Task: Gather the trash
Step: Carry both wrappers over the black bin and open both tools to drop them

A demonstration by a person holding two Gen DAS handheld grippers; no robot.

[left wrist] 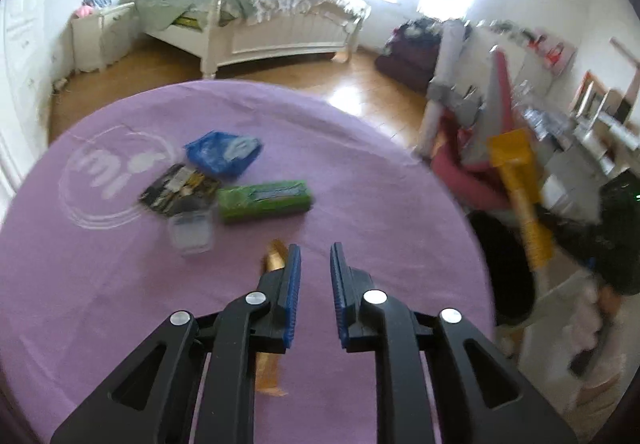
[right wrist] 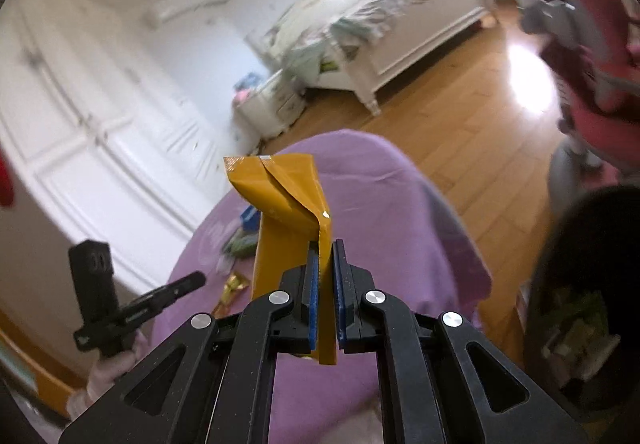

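Observation:
My right gripper point(right wrist: 326, 252) is shut on a yellow wrapper point(right wrist: 288, 203) and holds it in the air above the purple table point(right wrist: 380, 203); the wrapper also shows in the left wrist view point(left wrist: 516, 179). My left gripper point(left wrist: 315, 260) is open and empty over the table point(left wrist: 380, 171). On the table lie a blue bag point(left wrist: 224, 152), a dark wrapper point(left wrist: 180, 189), a green pack point(left wrist: 264, 200), a clear plastic cup point(left wrist: 191, 232) and a gold wrapper point(left wrist: 276, 260) beside the left fingers.
A black bin point(right wrist: 580, 300) with trash inside stands at the right of the table; it also shows in the left wrist view point(left wrist: 508, 264). A white bed point(left wrist: 256, 19), a nightstand point(left wrist: 100, 35) and cluttered furniture point(left wrist: 520, 83) stand beyond on the wooden floor.

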